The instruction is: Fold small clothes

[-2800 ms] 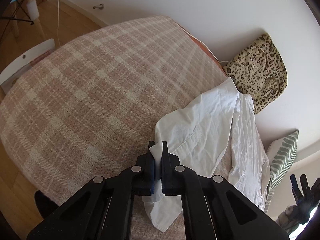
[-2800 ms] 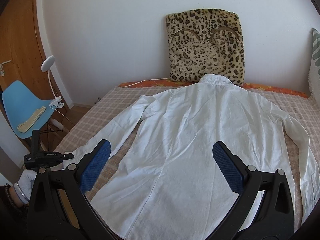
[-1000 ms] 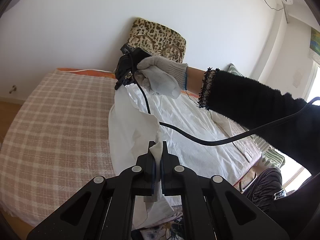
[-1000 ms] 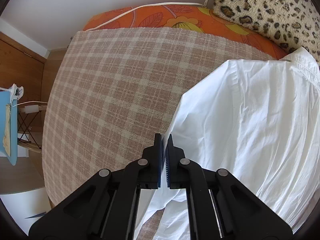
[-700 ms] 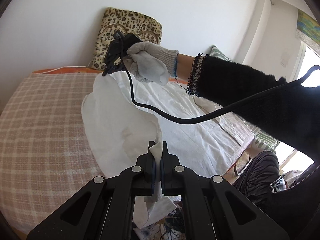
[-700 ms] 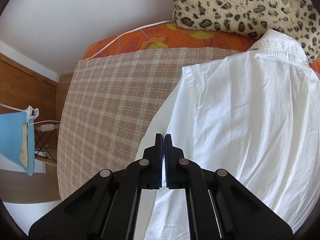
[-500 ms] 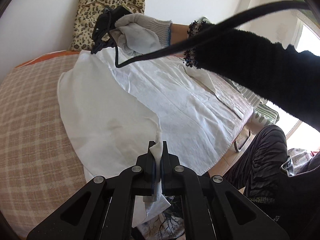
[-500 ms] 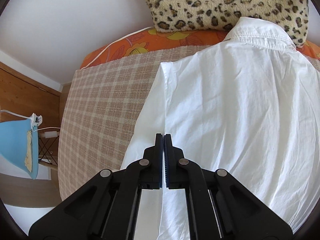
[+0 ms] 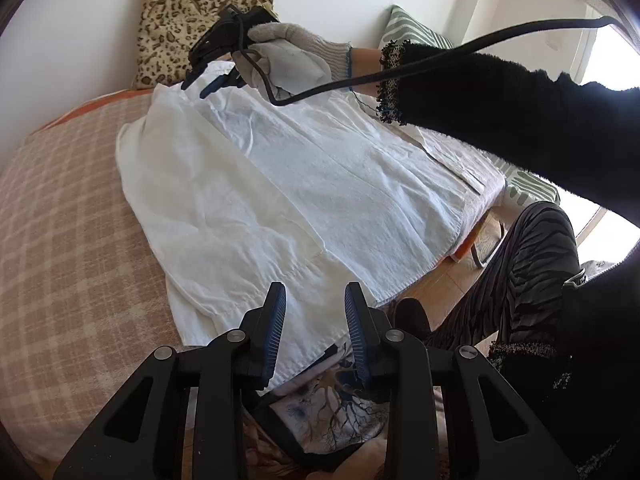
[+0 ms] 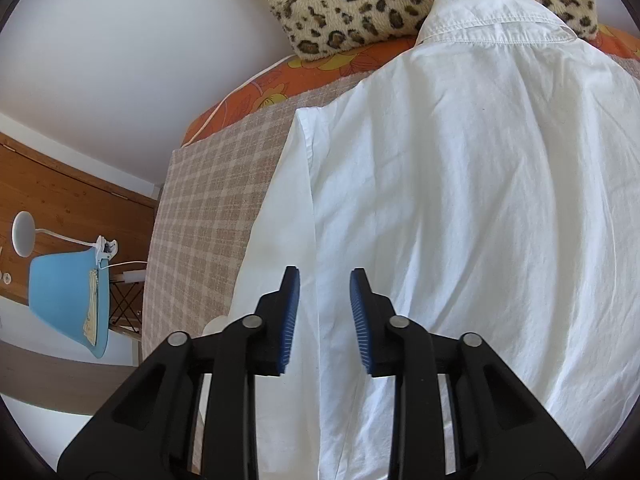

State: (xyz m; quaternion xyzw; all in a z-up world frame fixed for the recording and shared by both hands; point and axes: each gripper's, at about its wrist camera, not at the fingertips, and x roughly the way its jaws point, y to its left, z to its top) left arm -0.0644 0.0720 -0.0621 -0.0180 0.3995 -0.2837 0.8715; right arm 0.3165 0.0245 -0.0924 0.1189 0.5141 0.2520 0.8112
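White shirt (image 10: 460, 200) lies on the plaid bed (image 9: 72, 220), 1 side folded in. Left gripper (image 9: 315, 312) and right gripper (image 10: 325, 304) jaws have just been opening; both now spread above the cloth, pinching nothing.

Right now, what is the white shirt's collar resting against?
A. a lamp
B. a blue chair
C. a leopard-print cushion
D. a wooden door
C: in the right wrist view the white shirt lies on the bed with its collar up against the leopard-print cushion; the blue chair stands off to the side on the floor.
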